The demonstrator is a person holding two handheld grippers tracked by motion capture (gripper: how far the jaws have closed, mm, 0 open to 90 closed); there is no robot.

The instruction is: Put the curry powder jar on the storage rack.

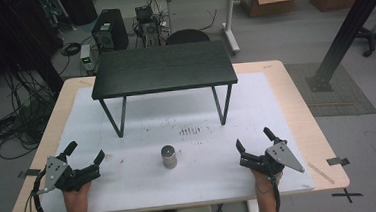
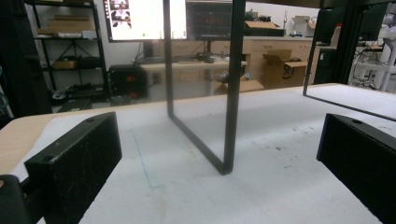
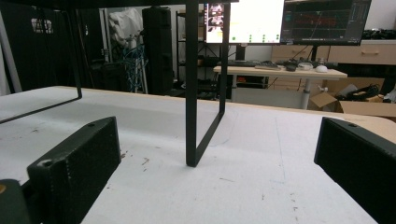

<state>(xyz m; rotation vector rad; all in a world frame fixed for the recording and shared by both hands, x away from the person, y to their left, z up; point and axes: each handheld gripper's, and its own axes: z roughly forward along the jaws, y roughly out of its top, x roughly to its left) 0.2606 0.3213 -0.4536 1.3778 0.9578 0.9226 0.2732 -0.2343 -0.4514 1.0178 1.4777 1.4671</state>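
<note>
White sheeting is seen spread over the wooden table [image 1: 295, 86], and on it, towards the far side, a small black stand [image 1: 163, 69] with thin metal legs is set. Nearer than the stand, roughly below its middle, a small metal cylinder [image 1: 168, 156] is left upright on the sheet, touched by nothing. To the left of the cylinder and well apart from it, the left claw [image 1: 86, 156] is held low over the sheet with its jaws spread wide; to the right, equally far off, the right claw [image 1: 252, 142] is held likewise, jaws apart and empty. Nothing is judged to have been done yet: the cylinder remains to be approached, gripped and moved, so the whole work appears to lie ahead.
</note>
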